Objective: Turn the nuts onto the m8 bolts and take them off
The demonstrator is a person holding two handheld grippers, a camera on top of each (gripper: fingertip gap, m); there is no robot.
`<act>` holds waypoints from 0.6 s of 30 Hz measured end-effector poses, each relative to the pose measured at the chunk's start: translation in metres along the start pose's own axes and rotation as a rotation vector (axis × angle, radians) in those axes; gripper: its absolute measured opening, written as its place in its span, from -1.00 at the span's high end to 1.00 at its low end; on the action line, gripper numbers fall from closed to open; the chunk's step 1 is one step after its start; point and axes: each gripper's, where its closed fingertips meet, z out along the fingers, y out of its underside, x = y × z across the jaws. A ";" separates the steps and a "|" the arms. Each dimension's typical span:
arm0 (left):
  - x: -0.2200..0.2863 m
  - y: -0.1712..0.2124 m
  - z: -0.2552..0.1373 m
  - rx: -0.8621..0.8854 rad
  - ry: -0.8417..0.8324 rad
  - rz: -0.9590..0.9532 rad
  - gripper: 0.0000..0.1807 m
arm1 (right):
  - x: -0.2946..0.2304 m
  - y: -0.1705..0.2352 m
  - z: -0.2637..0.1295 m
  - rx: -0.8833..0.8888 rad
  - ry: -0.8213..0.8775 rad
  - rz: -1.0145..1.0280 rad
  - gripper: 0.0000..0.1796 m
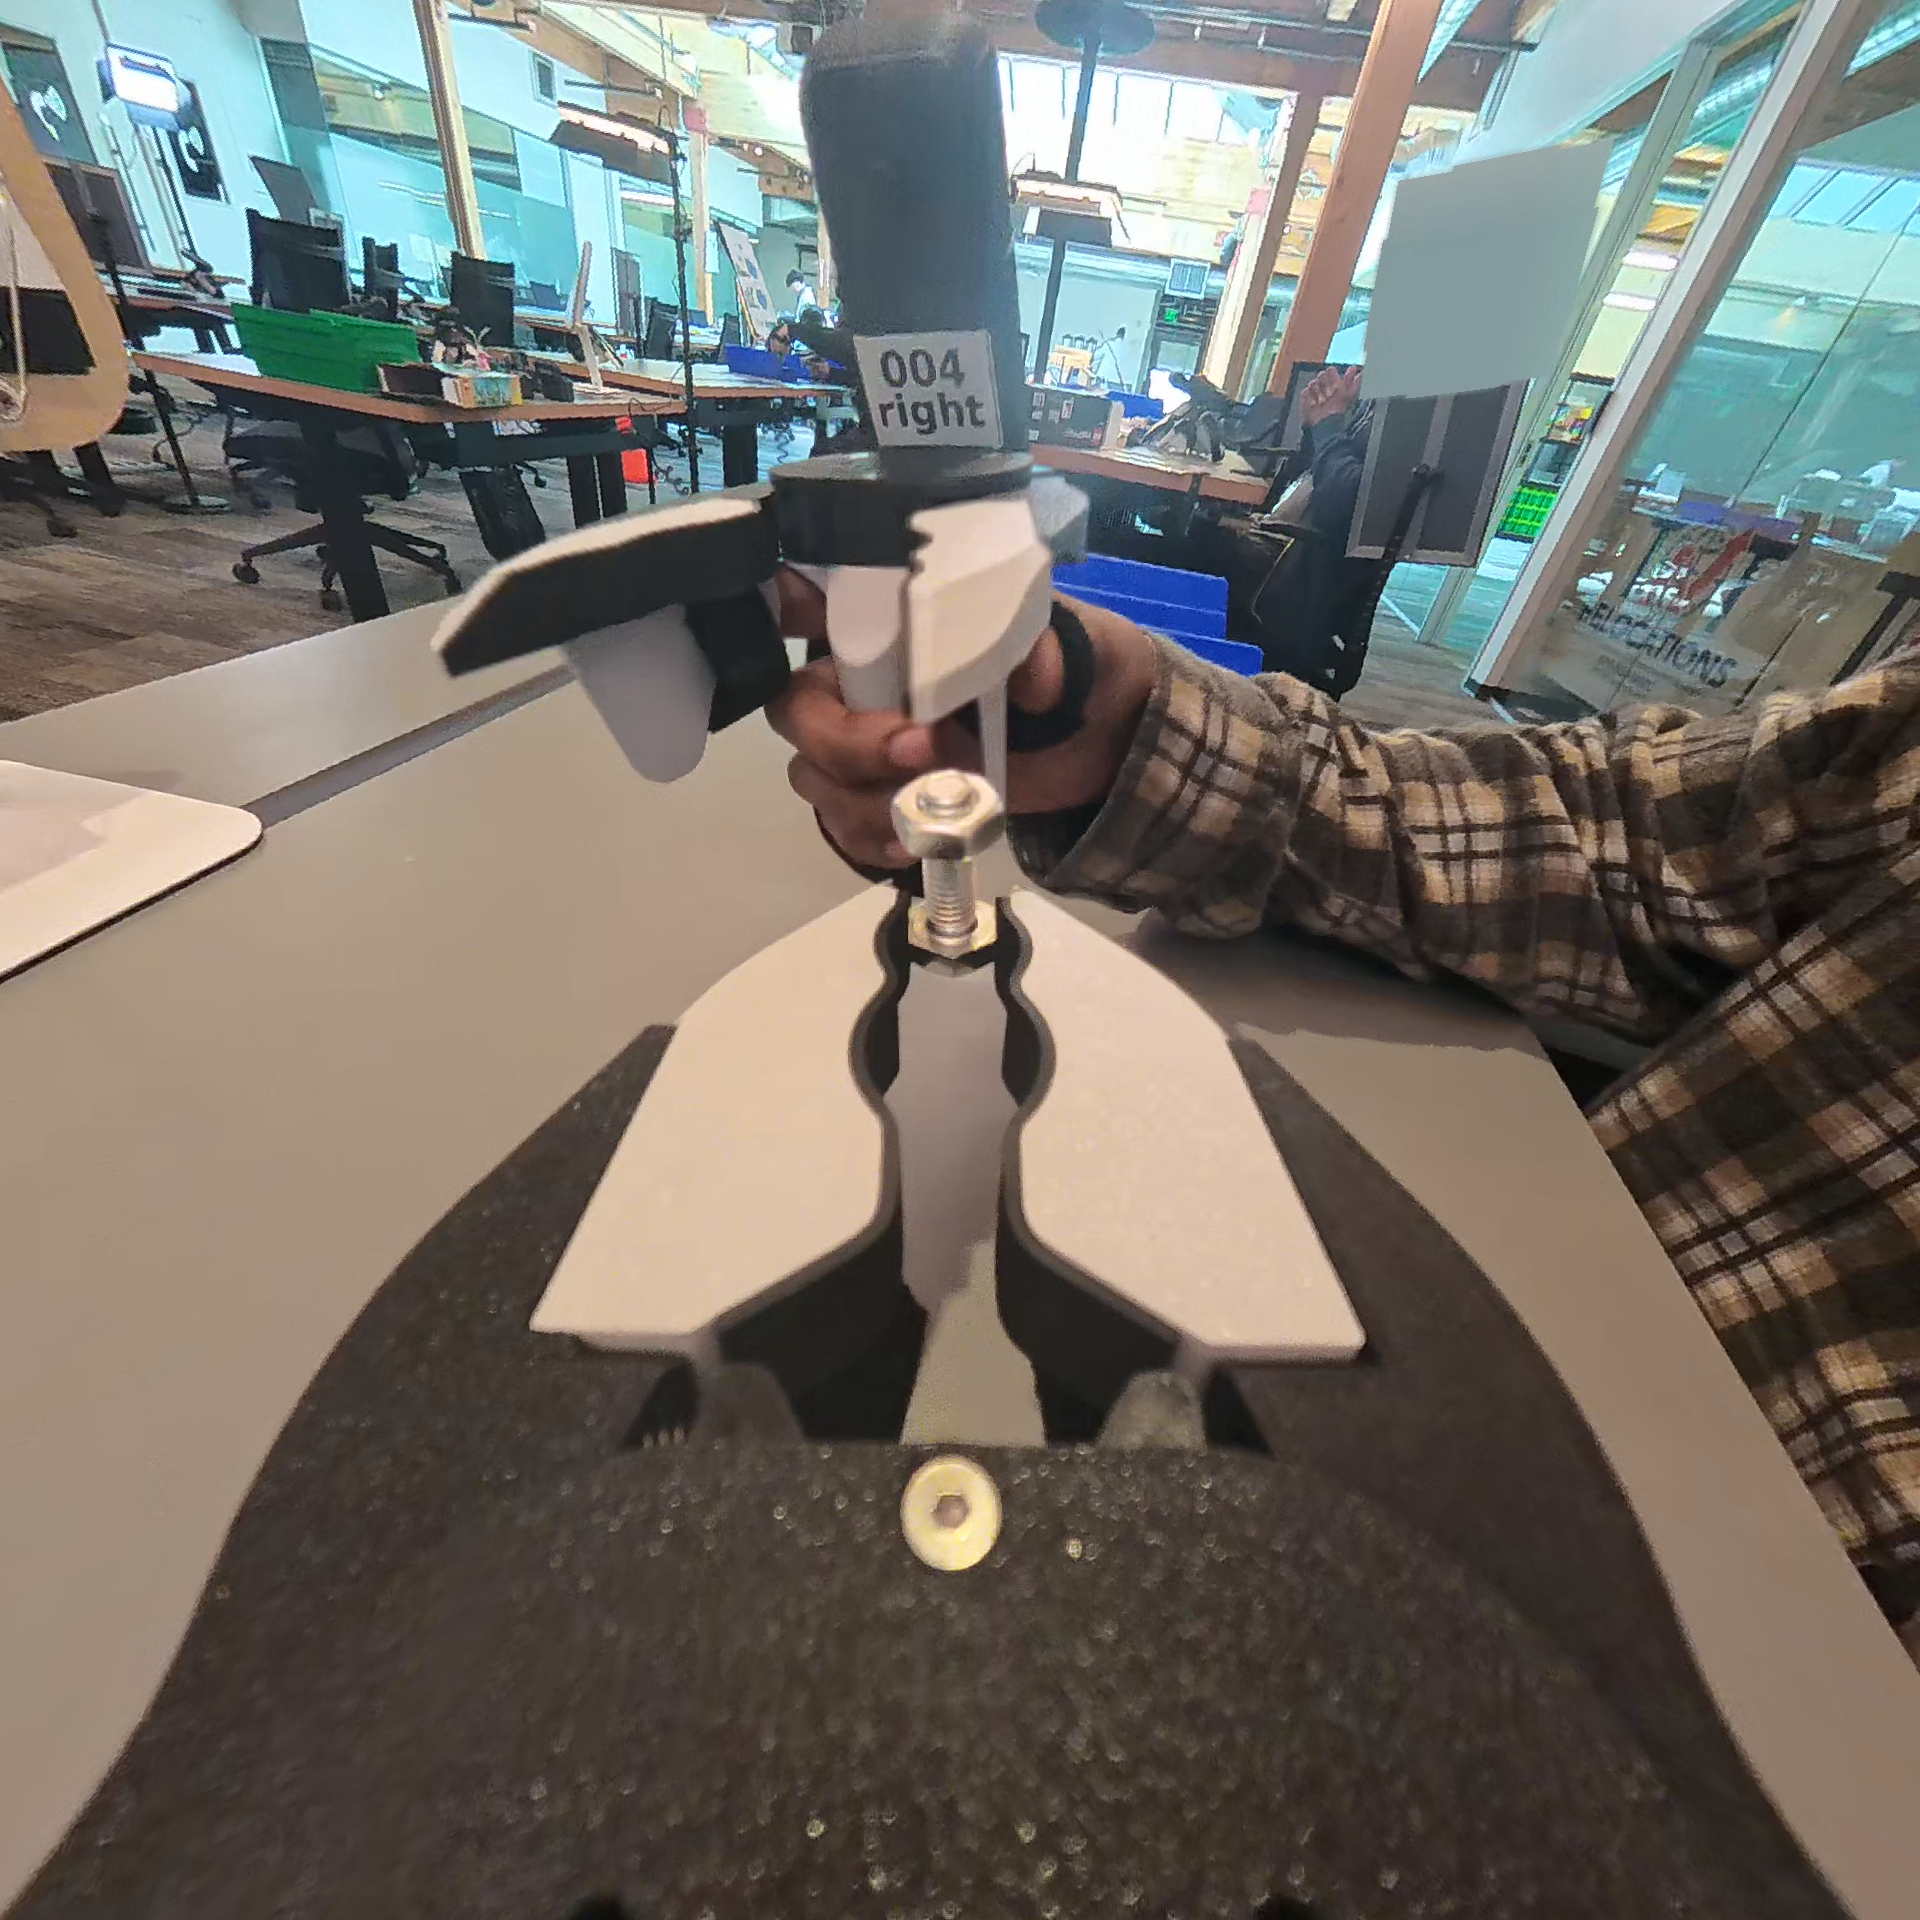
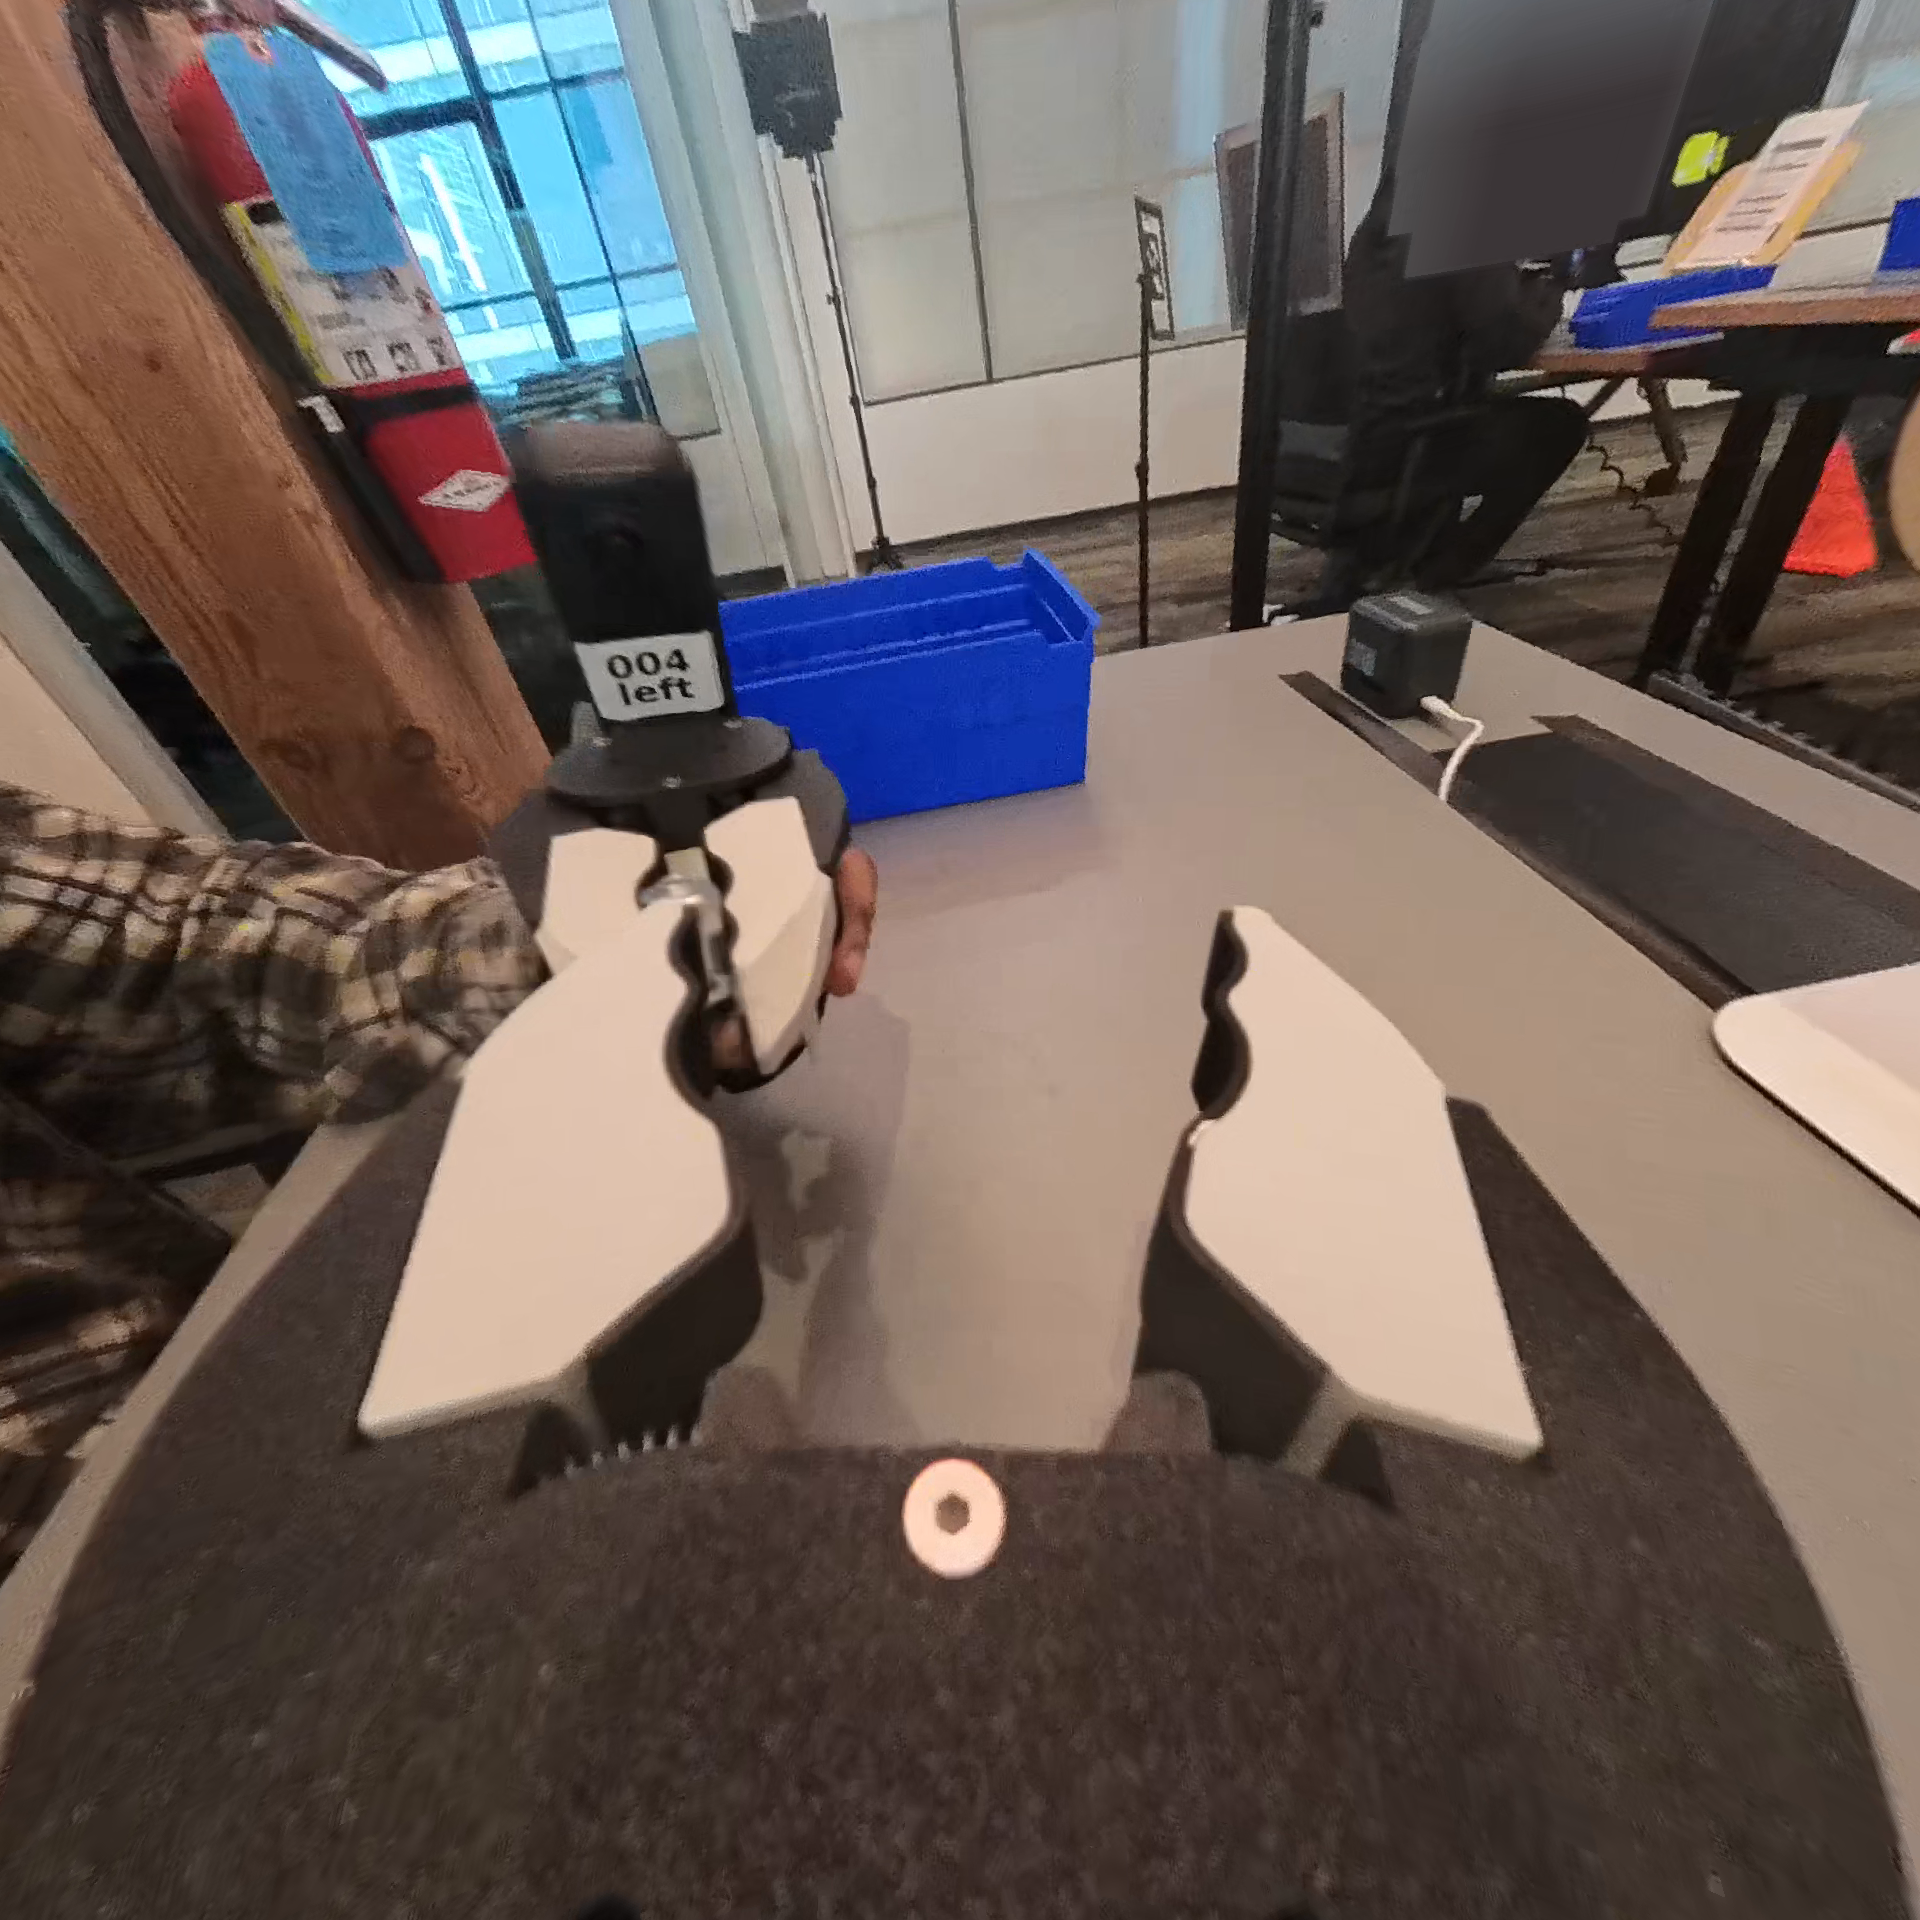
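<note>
Silver bolt (image 1: 943, 888), threaded shank bare in the middle, held by its hex head (image 1: 948, 940) between the left gripper's (image 1: 948, 935) fingertips, pointing away from the camera above the grey table. Silver hex nut (image 1: 948, 814) sits at the shank's far end, thread tip just showing through. In the right wrist view the bolt (image 2: 715, 951) is blurred.

open-plan office — rows of desks (image 1: 416, 400) with monitors (image 1: 296, 260), wheeled chairs (image 1: 332, 499), glass partitions (image 1: 1766, 416), wooden posts (image 2: 208, 468)
</note>
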 end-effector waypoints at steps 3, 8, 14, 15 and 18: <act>0.001 0.003 0.002 -0.013 0.004 -0.002 0.84 | -0.021 0.001 0.015 -0.026 -0.075 -0.035 -0.03; 0.000 0.002 0.001 -0.011 -0.005 0.012 0.84 | -0.002 0.009 0.007 -0.053 -0.005 -0.025 -0.02; 0.002 0.005 0.004 -0.022 0.004 0.009 0.84 | -0.020 0.004 0.016 -0.042 -0.074 -0.034 -0.02; 0.002 0.005 0.004 -0.024 0.002 0.011 0.84 | -0.017 0.008 0.017 -0.066 -0.061 -0.040 -0.03; 0.000 0.004 0.002 -0.020 -0.006 0.014 0.84 | 0.001 0.009 0.006 -0.053 0.001 -0.012 0.00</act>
